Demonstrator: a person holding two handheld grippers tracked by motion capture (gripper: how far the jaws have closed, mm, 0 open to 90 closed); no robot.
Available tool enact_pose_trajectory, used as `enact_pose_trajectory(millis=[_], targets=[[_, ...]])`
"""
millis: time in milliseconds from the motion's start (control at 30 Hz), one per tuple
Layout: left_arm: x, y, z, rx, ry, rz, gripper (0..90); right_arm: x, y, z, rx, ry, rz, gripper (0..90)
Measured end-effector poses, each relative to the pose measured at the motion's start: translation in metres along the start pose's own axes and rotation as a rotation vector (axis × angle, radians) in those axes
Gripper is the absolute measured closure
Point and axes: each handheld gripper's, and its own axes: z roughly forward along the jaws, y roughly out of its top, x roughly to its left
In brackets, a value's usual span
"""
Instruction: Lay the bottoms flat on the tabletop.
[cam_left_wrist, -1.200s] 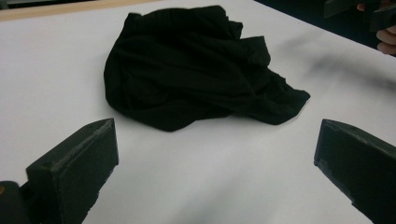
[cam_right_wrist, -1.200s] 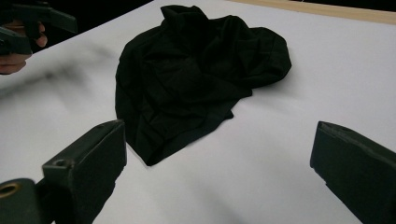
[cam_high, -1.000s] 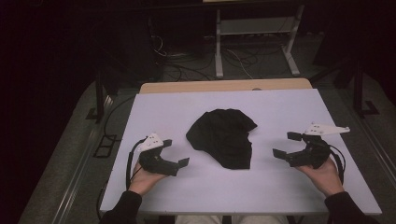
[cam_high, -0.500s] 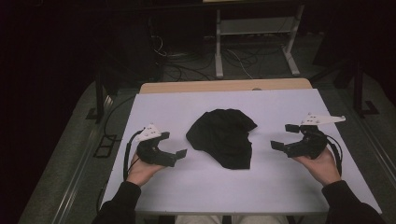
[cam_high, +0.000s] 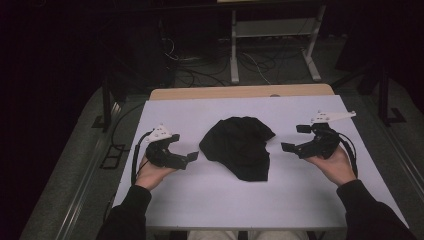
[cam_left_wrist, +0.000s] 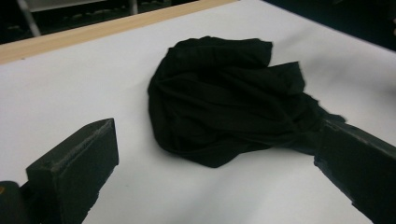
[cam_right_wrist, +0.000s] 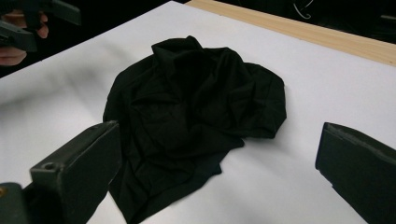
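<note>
- Both grippers have lifted and crept inward toward the cloth since a second ago; the cloth itself has not shifted.
- White-topped table (cam_high: 165, 112), its wooden far edge showing at 12 o'clock, carries everything.
- Crumpled black cloth (cam_high: 240, 146) lies heaped at the table's centre, a loose flap trailing toward 5 o'clock.
- Left gripper (cam_high: 181, 148), held in the person's left hand (cam_high: 150, 171) at the cloth's 9 o'clock, has its jaws spread wide, clear of the fabric and holding nothing.
- Right gripper (cam_high: 296, 137), in the right hand (cam_high: 334, 165) at 3 o'clock, likewise has its jaws parted and empty, near the cloth but apart from it.
</note>
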Motion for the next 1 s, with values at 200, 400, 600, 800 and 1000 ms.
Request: enact_pose_trajectory(millis=[200, 400, 600, 800, 1000], targets=[[0.008, 0.003, 0.010, 0.003, 0.009, -0.008, 0.0, -0.002, 0.006, 0.013, 0.010, 0.008, -0.003, 0.4], [0.017, 0.002, 0.020, 0.017, 0.007, -0.042, 0.0, -0.002, 0.014, 0.026, 0.011, 0.021, -0.004, 0.4], [0.026, -0.001, 0.029, 0.025, 0.007, -0.084, 0.0, -0.003, 0.022, 0.039, 0.015, 0.040, -0.001, 0.5], [0.032, -0.003, 0.039, 0.021, 0.025, -0.103, 0.0, -0.002, 0.027, 0.052, 0.019, 0.056, -0.005, 0.6], [0.041, -0.011, 0.050, 0.057, 0.035, -0.117, 0.0, 0.000, 0.031, 0.067, 0.038, 0.063, -0.005, 0.6]])
